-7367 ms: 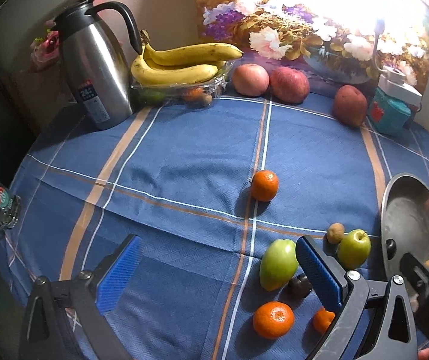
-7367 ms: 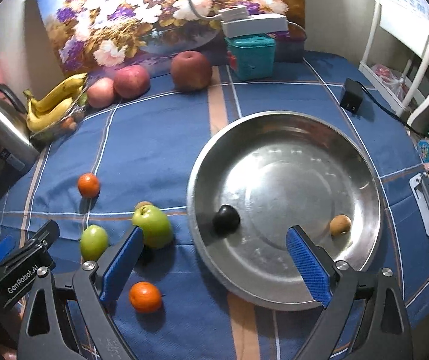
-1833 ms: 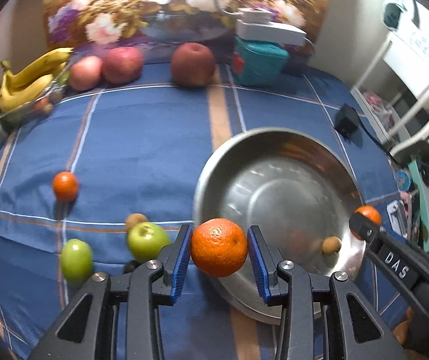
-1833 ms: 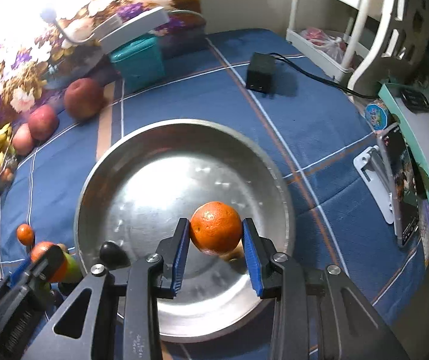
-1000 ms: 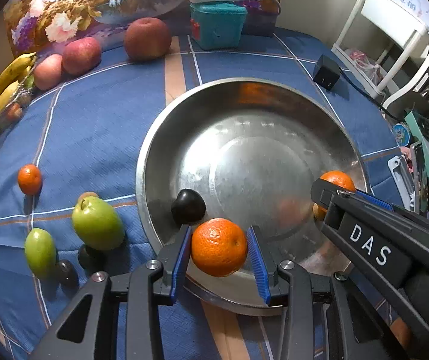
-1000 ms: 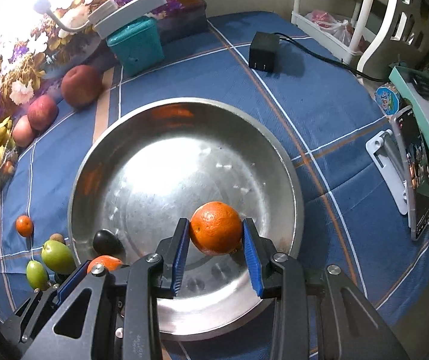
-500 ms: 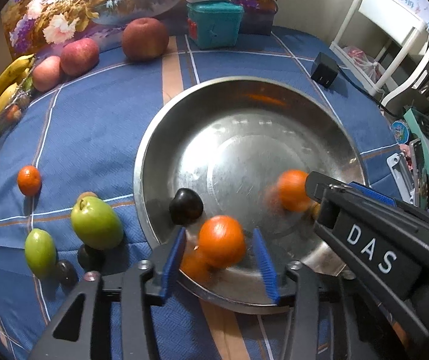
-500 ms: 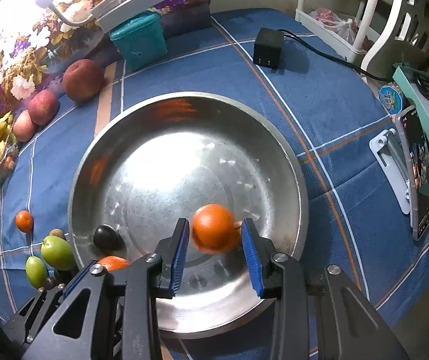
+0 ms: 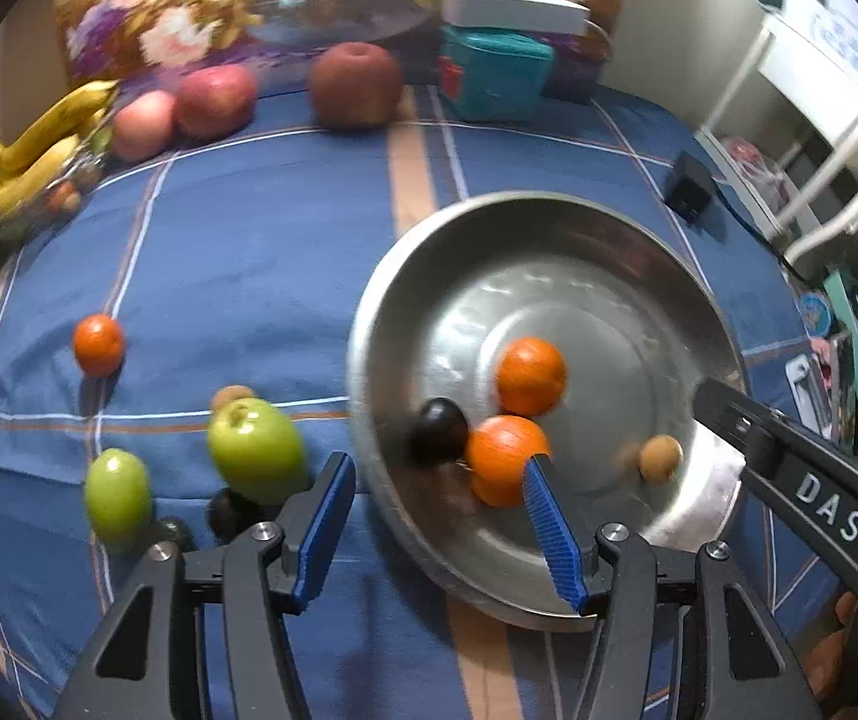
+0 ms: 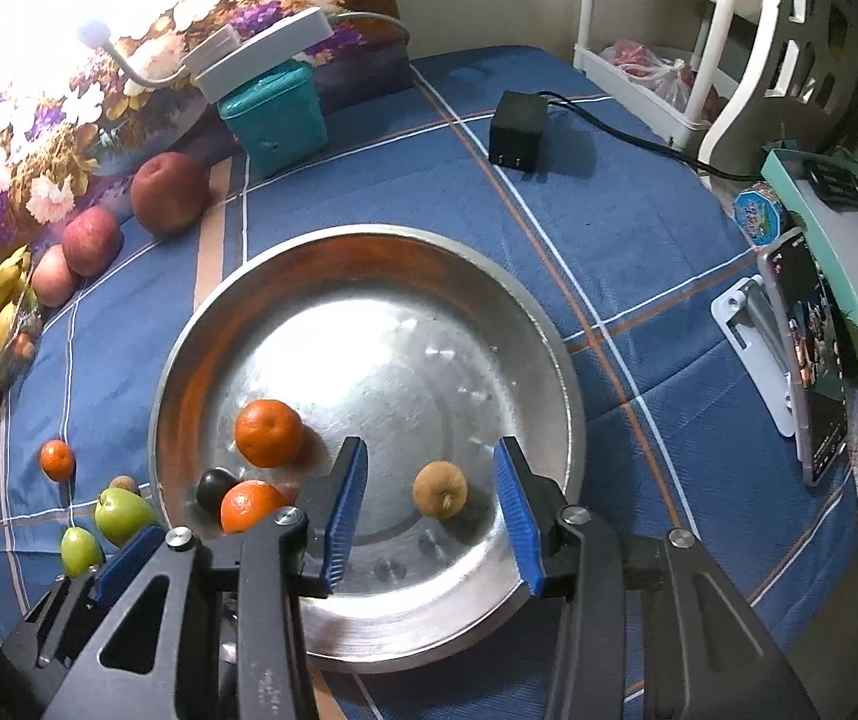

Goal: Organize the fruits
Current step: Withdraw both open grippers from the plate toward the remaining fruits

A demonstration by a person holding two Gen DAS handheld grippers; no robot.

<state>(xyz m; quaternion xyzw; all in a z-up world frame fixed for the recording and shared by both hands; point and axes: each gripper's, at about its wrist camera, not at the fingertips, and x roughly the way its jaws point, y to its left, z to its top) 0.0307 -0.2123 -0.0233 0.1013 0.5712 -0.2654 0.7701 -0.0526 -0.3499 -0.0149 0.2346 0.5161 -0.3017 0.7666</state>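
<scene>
I have just let go of two round oranges, one from each hand, and both now sit inside the big shiny metal bowl [image 10: 555, 354]. A second ago each one was pinched between blue fingers. Now the left gripper [image 9: 438, 516] has been opening its fingers, and they stand apart with nothing between them. The right gripper [image 10: 429, 516] has been opening too, and its fingers are also apart and empty.

One orange [image 10: 268, 433] rests on the bowl floor toward the left side. The other orange [image 10: 249, 504] lies just beside a small dark plum [image 10: 216, 489], near the left wall of the bowl. A little brown kiwi [image 10: 440, 489] sits in the bowl as well, and I see it through the gap of my right fingers, but they do not touch it.

So the bowl holds four fruits now. I think that part of the job went well.

More fruit waits outside on the blue checked surface [image 9: 249, 252]. A big green apple [image 9: 256, 450] is near the bowl's left edge, a smaller green fruit [image 9: 117, 495] is further left, and a small lone orange [image 9: 99, 345] sits well apart. I think those go in next, and my left hand is nearer to them.
</scene>
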